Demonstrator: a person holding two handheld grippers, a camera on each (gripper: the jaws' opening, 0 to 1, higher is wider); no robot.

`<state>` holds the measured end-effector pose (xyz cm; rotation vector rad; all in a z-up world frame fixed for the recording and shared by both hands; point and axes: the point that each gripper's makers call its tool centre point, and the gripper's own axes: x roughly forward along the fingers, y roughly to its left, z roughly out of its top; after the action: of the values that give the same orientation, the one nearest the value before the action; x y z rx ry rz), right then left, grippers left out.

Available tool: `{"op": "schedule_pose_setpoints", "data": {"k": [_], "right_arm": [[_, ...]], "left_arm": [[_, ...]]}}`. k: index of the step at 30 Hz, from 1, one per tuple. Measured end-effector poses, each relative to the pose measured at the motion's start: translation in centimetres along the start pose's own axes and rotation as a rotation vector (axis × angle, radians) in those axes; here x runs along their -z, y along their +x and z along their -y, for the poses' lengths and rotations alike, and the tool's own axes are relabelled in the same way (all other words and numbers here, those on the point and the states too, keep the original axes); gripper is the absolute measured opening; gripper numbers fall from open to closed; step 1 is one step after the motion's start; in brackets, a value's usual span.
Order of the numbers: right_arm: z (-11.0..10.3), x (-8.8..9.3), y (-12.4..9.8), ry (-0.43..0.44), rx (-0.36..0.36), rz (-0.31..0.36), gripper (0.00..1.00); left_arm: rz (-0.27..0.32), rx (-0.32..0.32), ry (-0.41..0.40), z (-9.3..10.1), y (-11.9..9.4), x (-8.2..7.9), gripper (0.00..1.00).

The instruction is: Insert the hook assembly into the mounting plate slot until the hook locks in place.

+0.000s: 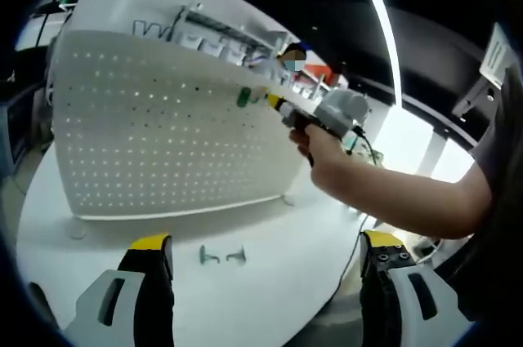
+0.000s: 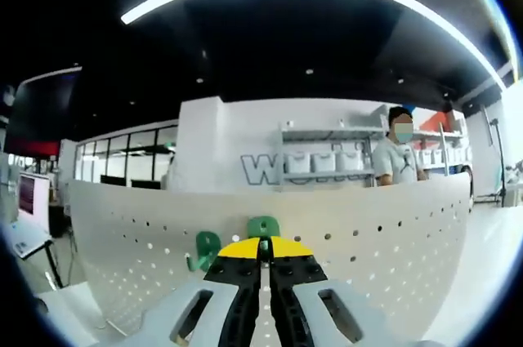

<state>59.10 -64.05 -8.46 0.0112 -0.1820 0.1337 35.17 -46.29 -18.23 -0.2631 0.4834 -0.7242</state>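
Left hand-held gripper (image 1: 265, 259): released, yellow-tipped black jaws spread wide over white housings, nothing between them. Just ahead of those jaws, two small grey-green hooks (image 1: 222, 256) lying loose on the smooth, glossy white round tabletop (image 1: 278, 298). Beyond the hooks, standing upright on the tabletop: white pegboard mounting plate (image 1: 163, 135), matte, curved by the lens, perforated with regular rows of small round holes.

Right hand-held gripper (image 1: 282, 108), seen in the left gripper view entering from the right, carried by a bare hand (image 1: 319, 151) and forearm, its tip at the upper right part of the plate face, beside a green hook (image 1: 243, 97) on the plate.

Right gripper view: right hand-held gripper (image 2: 263, 259) clenched, yellow-capped jaws together on a green plastic hook assembly (image 2: 263, 226), rounded top showing just above the tips, against the plate (image 2: 368, 233). Second green hook (image 2: 204, 249) on the plate just left of the jaws. Person (image 2: 398, 155) standing beyond the plate by wall shelving.
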Motion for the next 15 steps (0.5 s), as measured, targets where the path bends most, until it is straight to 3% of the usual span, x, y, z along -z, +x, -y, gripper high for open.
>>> {"op": "schedule_pose_setpoints", "data": {"k": [5, 8, 15], "right_arm": [[0.1, 0.7, 0.4, 0.05, 0.002, -0.01, 0.0], [-0.1, 0.6, 0.3, 0.007, 0.002, -0.002, 0.0], [-0.2, 1.7, 0.1, 0.018, -0.004, -0.034, 0.0]], "left_arm": [[0.003, 0.005, 0.001, 0.2, 0.1, -0.2, 0.97], [0.0, 0.0, 0.001, 0.1, 0.0, -0.1, 0.96], [0.0, -0.004, -0.005, -0.1, 0.1, -0.2, 0.96]]}}
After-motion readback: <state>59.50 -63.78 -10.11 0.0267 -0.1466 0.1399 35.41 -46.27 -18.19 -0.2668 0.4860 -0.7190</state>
